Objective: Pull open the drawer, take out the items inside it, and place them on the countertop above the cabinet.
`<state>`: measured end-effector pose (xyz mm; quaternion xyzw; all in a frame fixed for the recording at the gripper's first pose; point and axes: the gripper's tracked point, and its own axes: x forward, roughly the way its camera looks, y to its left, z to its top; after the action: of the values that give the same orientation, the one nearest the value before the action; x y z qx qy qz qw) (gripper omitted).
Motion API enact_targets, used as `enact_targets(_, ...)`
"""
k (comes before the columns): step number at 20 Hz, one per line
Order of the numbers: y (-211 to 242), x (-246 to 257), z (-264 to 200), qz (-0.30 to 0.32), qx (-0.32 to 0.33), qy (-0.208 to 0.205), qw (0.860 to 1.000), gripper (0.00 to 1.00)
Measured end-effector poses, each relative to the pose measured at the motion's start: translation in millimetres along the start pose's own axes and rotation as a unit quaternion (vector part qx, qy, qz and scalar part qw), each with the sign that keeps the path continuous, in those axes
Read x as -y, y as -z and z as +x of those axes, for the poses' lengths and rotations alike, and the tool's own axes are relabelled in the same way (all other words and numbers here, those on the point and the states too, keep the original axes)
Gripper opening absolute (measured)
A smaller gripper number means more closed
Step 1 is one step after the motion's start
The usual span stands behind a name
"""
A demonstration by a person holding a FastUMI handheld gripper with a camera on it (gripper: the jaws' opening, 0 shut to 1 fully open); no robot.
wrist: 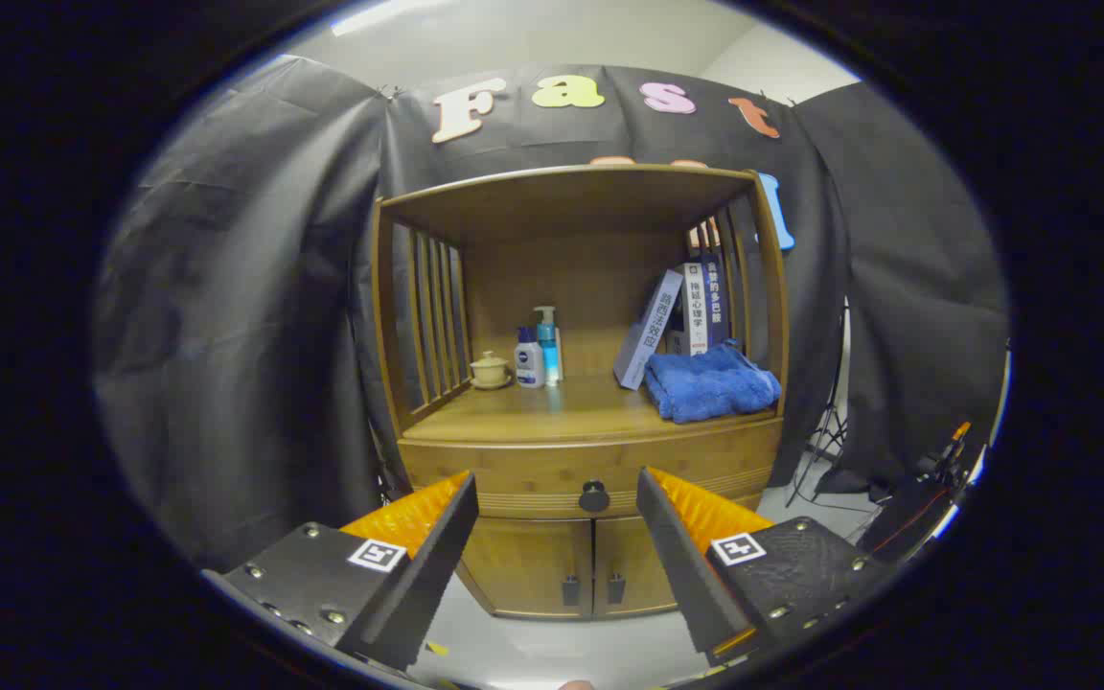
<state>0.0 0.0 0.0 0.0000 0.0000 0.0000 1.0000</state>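
In the gripper view, the tool (pixel 557 498) sits low in the frame with its two fingers (pixel 418 565) spread wide apart, gripping nothing. Beyond them, at the centre of the frame, stands one brown wooden cabinet (pixel 576 383) with slatted side walls. Its single drawer (pixel 514 470) is closed, flush with the cabinet front, and one round dark knob (pixel 594 496) shows in the gap between the fingertips, well ahead of them. What lies inside the drawer cannot be seen. Below the drawer are two small cabinet doors (pixel 562 565), both closed.

The table (pixel 552 412), the flat wooden top above the drawer, carries several things. Toward the left of it stand one small pale lidded cup on a saucer (pixel 490 369), one white bottle with a dark blue cap (pixel 529 358) and one blue pump bottle (pixel 548 343), the two bottles just beside each other. Toward the right lies one folded blue towel (pixel 710 383), and behind it lean three books (pixel 681 321) against the right slats.
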Motion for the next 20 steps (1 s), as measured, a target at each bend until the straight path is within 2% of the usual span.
enact_targets(7,-4,12,-2,0.007,0.016,0.001,1.0,1.0)
enact_targets(13,17,8,1,0.006,0.026,-0.002,1.0,1.0)
enact_targets(18,33,-1,8,0.029,0.012,-0.01,0.999,1.0)
enact_targets(20,34,-2,10,0.011,0.015,-0.008,1.0,1.0)
